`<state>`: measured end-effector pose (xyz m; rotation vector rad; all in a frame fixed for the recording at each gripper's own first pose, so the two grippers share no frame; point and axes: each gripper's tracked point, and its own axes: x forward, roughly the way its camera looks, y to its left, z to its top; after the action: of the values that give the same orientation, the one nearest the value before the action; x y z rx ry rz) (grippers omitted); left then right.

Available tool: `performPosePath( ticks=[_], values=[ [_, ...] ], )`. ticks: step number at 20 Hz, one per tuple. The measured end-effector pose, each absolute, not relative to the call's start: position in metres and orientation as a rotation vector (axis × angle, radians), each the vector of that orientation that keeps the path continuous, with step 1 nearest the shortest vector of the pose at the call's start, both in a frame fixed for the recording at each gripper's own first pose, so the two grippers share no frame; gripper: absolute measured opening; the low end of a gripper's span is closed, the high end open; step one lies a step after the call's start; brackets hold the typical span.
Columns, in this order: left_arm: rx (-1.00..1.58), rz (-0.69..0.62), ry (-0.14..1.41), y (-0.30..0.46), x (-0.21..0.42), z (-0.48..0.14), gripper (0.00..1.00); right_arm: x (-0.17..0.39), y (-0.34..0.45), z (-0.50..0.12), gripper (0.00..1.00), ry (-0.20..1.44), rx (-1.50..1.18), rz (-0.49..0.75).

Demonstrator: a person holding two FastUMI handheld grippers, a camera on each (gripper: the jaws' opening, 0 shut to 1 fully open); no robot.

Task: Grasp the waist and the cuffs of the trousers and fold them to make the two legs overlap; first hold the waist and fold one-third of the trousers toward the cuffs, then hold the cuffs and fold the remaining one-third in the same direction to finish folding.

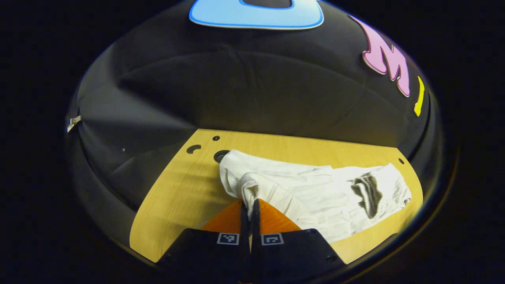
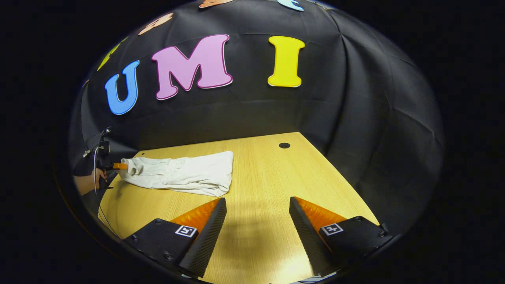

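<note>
Both fingers of the left hand-held gripper pinch the white trousers on the desk. The right hand-held gripper hangs spread over bare desk, well apart from them.

Black housings with small screws are seen at the bottom of both views, each carrying a square black-and-white marker. At the left edge of the right gripper view, the left gripper is seen with thin cables.

A light wooden table with round holes stands against black cloth walls.
</note>
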<state>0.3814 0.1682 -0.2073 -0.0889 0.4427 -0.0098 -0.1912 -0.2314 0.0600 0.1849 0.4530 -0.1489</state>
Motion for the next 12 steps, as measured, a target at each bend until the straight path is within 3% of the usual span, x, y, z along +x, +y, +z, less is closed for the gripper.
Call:
performPosePath(
  ticks=[4,5,6,12],
  values=[
    [-0.106,-0.019,0.402,0.141,0.368,-0.167,0.06,-0.19,-0.236,0.065,0.98,0.44,0.211,-0.129],
    [-0.107,-0.026,0.393,0.131,0.367,-0.156,0.1,-0.191,-0.238,0.067,0.98,0.435,0.216,-0.123],
    [-0.1,-0.033,0.381,0.122,0.366,-0.145,0.06,-0.19,-0.24,0.067,0.98,0.43,0.222,-0.12],
    [-0.082,-0.139,0.314,0.022,0.376,-0.077,0.06,-0.186,-0.259,0.067,0.98,0.394,0.283,-0.138]
  ],
)
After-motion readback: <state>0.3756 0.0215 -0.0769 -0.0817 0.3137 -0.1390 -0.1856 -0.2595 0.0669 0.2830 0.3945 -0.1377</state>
